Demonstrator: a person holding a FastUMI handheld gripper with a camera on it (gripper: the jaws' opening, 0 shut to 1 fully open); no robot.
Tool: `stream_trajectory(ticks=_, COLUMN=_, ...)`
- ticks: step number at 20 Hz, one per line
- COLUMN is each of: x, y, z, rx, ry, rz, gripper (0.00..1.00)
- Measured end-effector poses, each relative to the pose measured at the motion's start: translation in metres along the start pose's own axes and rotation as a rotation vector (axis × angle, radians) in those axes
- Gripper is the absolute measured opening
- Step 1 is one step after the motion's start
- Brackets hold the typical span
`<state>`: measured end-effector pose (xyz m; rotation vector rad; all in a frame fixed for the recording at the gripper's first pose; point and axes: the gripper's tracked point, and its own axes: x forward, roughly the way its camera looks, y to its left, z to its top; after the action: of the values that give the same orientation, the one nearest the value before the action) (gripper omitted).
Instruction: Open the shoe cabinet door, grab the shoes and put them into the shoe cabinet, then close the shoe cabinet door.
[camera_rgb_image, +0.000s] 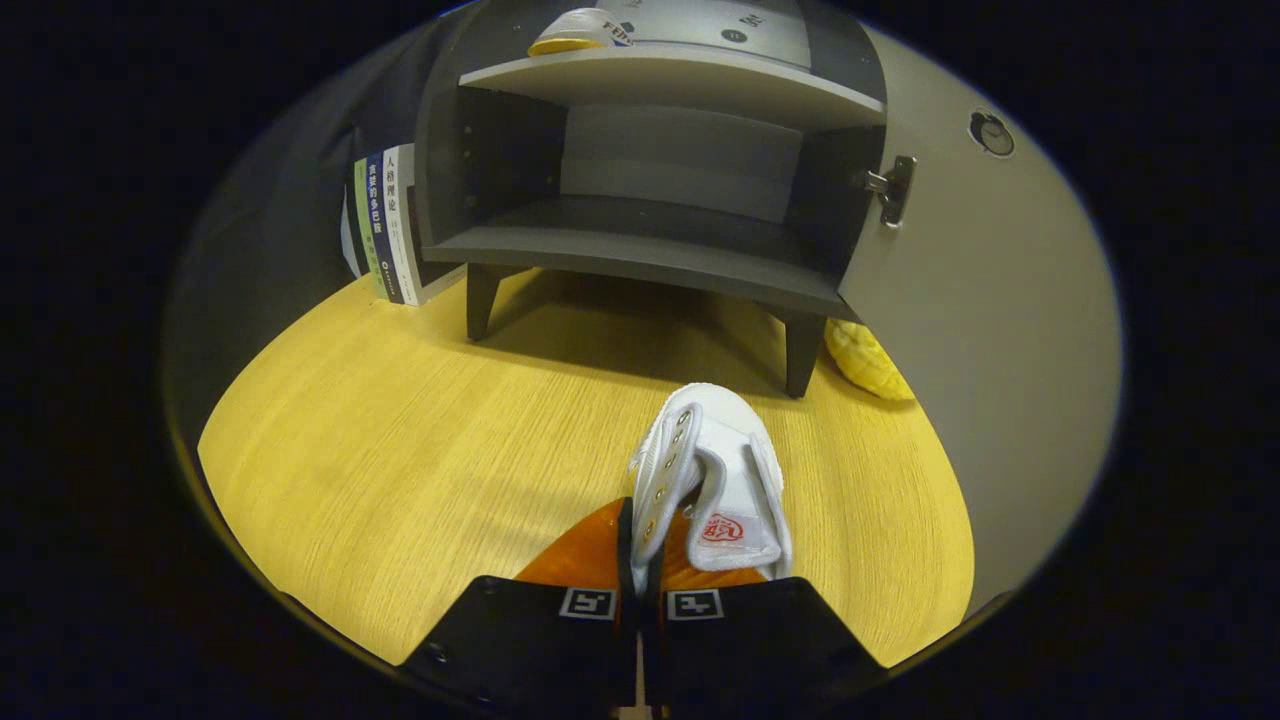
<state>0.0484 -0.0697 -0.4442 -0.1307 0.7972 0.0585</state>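
Your gripper (640, 590) has its fingers pressed together on the side wall of a white shoe (712, 480), which sticks out just ahead of them above the wooden table (380, 470). Beyond it stands the shoe cabinet (650, 150) on short legs, its door (980, 330) swung wide to the right. Its lower compartment looks bare inside. On top of the shelf above lies another white shoe (580, 30). Books (390, 225) lean beside the cabinet's left wall; a yellow object (865, 360) sits by its right leg.

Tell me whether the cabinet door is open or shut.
Open: the door is swung out to one side, and the shoe cabinet shelves show bare inside.
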Motion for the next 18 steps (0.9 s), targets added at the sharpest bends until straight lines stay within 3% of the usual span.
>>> stream_trajectory(ticks=10, x=-0.065, y=-0.007, z=0.053, rx=0.031, ry=-0.073, rz=0.003, gripper=0.04)
stream_trajectory(ticks=18, x=-0.143, y=0.009, z=0.135, rx=0.011, ry=-0.216, rz=0.026, gripper=0.04)
